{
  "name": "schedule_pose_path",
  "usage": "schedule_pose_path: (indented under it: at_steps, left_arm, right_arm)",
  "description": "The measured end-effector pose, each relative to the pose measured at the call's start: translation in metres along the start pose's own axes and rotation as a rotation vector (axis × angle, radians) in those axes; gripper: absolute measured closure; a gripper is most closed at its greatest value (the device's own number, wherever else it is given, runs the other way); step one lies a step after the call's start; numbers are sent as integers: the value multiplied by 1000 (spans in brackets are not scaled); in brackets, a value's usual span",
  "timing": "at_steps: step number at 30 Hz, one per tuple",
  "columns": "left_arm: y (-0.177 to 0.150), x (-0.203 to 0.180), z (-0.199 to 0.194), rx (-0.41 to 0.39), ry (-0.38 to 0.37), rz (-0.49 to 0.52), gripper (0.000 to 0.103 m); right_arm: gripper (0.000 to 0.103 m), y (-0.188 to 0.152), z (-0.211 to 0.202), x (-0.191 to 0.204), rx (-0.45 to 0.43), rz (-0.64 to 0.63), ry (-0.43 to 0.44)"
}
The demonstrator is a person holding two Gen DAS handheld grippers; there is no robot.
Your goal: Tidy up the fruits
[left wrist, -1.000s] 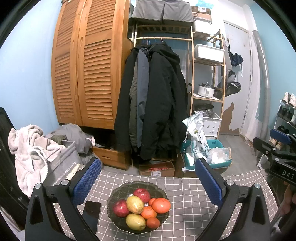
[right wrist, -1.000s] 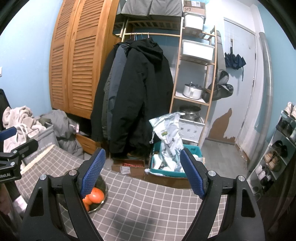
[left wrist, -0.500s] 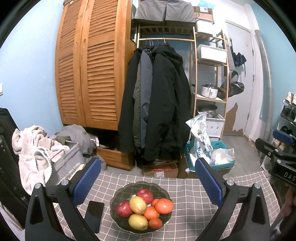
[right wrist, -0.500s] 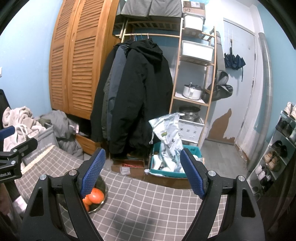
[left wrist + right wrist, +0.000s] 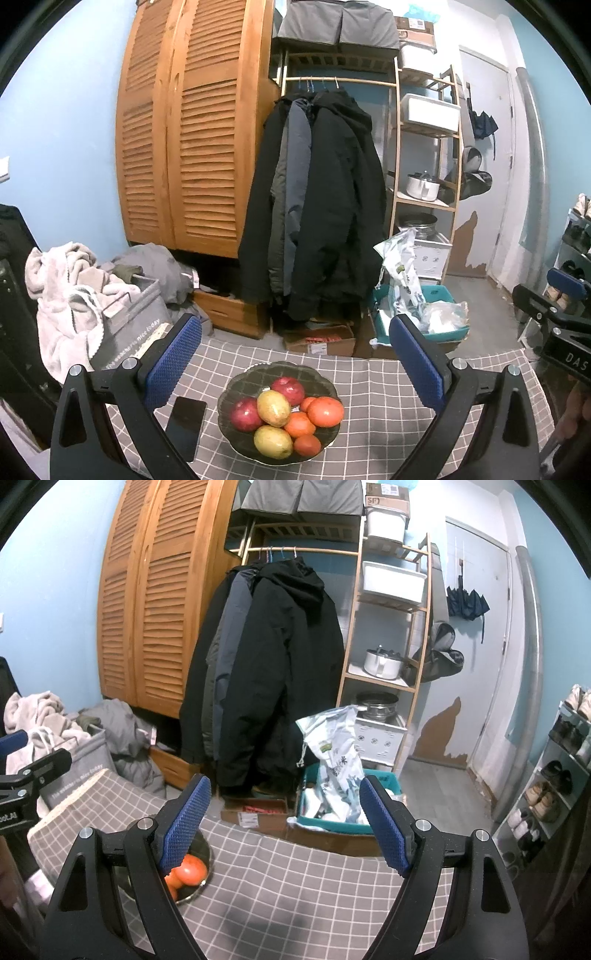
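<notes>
Left tongs (image 5: 295,363) hang released above the counter (image 5: 369,380), blue pads wide apart, nothing between them. Directly below and between the fingers sits the dark glass bowl (image 5: 240,384) on the grey checked cloth. The bowl holds the fruit: two red apples (image 5: 245,414) (one at the back, one front-left), two yellow-green mangoes (image 5: 273,408) stacked roughly down the middle, and several oranges (image 5: 325,411) on the right side, all touching one another. A black phone (image 5: 186,424) lies flat on the cloth just left of the bowl, partly behind the left finger.

Right tongs (image 5: 284,827) are also released, pads spread, empty, over a bare stretch of checked cloth on the counter. In the right wrist view the bowl sits at the lower left, mostly hidden behind the left finger; only an orange and a bit of rim show. The left tongs show at the far left edge of that view; the right tongs show at the far right edge of the left wrist view (with part of a hand (image 5: 572,410) beneath it).

Background: louvred wooden wardrobe (image 5: 192,140), dark coats (image 5: 317,199) on a rail, wooden shelf unit (image 5: 388,646) with a pot and white bins, teal crate (image 5: 343,812) with a printed bag on the floor, grey laundry basket (image 5: 129,325) with pale towels at left, shoe rack (image 5: 554,775) at right.
</notes>
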State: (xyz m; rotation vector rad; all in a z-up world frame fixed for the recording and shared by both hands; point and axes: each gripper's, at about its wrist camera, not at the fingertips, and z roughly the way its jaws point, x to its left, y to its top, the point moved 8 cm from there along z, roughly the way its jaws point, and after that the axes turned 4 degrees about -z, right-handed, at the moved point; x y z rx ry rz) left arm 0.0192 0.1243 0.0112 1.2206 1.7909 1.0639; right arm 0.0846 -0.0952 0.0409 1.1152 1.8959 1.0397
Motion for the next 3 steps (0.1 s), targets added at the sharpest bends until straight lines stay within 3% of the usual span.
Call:
schedule_pose_path:
  at_steps: [3]
  left_arm:
    - [0, -1, 1, 2, 5, 9, 1]
  right_arm:
    - [21, 0, 0, 0, 0, 0, 0]
